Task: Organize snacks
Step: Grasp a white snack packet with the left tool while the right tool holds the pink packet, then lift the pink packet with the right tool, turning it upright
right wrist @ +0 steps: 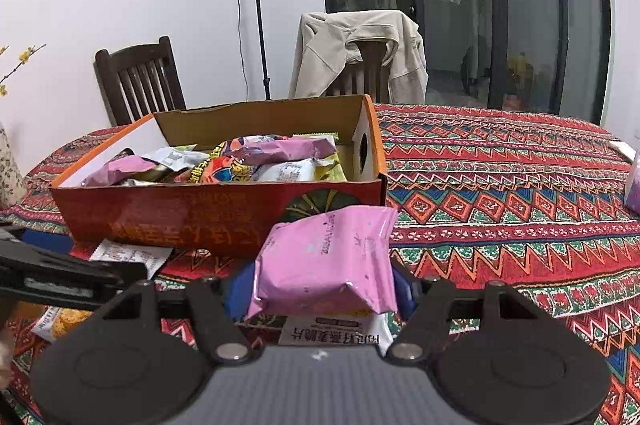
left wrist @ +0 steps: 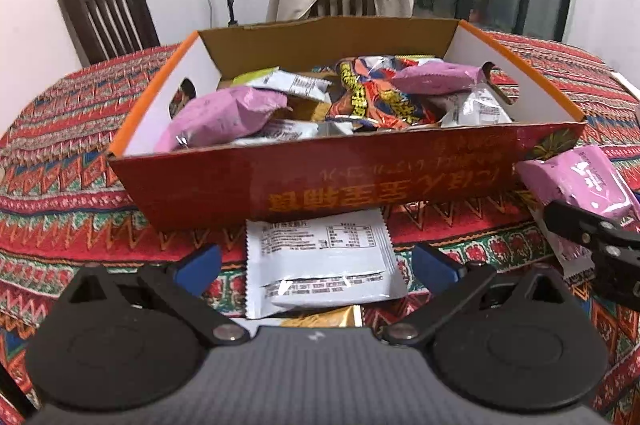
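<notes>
Right hand-held gripper (right wrist: pixel 322 291) clamped on my pink snack pack (right wrist: pixel 326 261), near the box (right wrist: pixel 224 213) | left hand-held gripper (left wrist: pixel 316 265) open around white packet (left wrist: pixel 320 261) on bench | step: loading box | next: lift pink pack over near wall, release.

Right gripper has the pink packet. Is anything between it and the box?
Only the box's near wall. The pink packet, clamped in the right gripper, sits below that rim, so it must go up and over. The box is already heaped with snacks.
</notes>
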Demonstrator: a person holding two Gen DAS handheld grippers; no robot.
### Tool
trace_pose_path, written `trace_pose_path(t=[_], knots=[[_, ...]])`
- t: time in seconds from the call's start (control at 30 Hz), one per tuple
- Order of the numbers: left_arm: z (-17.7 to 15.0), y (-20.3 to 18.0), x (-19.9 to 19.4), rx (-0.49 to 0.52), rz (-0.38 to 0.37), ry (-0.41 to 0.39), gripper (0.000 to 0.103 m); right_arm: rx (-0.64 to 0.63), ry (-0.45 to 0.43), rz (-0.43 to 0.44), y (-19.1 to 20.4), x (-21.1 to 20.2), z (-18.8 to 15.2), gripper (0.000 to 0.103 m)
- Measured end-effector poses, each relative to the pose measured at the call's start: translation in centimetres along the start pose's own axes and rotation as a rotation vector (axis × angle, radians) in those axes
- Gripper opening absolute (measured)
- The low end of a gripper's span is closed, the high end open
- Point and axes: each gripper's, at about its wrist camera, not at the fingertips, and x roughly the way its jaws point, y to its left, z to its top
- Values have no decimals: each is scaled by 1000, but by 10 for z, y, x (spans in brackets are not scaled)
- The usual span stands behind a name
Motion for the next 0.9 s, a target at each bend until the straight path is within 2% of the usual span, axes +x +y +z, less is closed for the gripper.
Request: trace_pose_path(t=[0.13,0.27,0.47,0.63,0.9], knots=[[-2,1,12,-20,30,28,103,-3,7,0,1,1,-1,67],[-2,8,17,-61,11,33,103,-7,11,-3,2,2,-2,67],[-5,8,16,-53,3,21,102,-16,17,-7,6,4,-3,67],[-8,5,7,-27,-23,-9,81,-17,15,-3,6,4,-3,67],[-11,11,-1,-27,-56,-25,69,-24,10,14,8,1,-4,68]])
